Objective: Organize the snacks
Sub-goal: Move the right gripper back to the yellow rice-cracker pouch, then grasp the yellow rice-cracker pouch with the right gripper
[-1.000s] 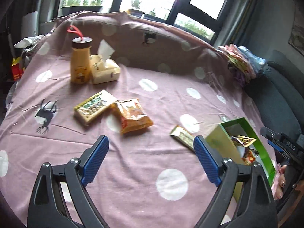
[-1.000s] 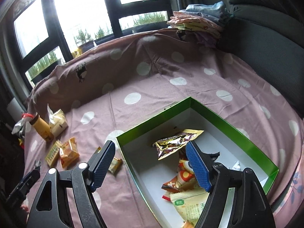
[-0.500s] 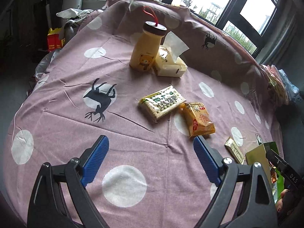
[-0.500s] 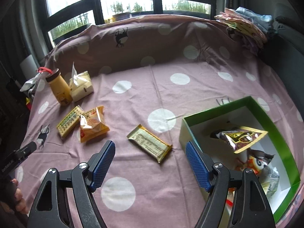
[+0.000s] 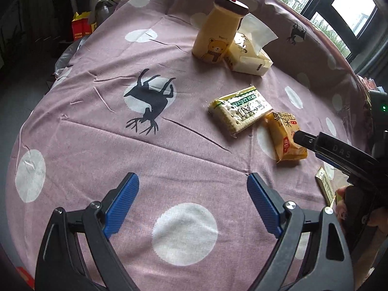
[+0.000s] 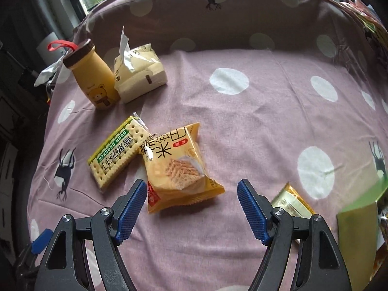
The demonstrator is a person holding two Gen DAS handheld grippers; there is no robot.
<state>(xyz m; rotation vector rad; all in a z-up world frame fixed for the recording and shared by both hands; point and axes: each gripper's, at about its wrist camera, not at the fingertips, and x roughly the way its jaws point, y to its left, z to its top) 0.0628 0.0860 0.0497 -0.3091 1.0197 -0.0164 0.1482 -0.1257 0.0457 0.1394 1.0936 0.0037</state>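
Note:
An orange snack bag (image 6: 177, 167) lies on the pink dotted cloth, and a green-and-yellow cracker pack (image 6: 118, 155) touches its left side. My right gripper (image 6: 191, 185) is open just over the bag's near end; the pads do not press it. A gold bar (image 6: 291, 201) lies to the right, beside the green box (image 6: 359, 208). My left gripper (image 5: 192, 178) stands open over bare cloth, with nothing between its fingers. In the left wrist view the cracker pack (image 5: 240, 110) and the orange bag (image 5: 286, 140) lie ahead on the right. One of the right gripper's fingers (image 5: 315, 143) reaches over that bag.
A yellow bear bottle (image 6: 94, 77) with a brown cap and a tissue pack (image 6: 140, 77) stand at the back left. The cloth (image 5: 97, 145) drops off at the left edge. A hand (image 5: 344, 201) shows at the right of the left wrist view.
My right gripper has swung left from the green box to the orange bag and come lower. My left gripper has moved left and down, nearer the cloth. Both stayed open.

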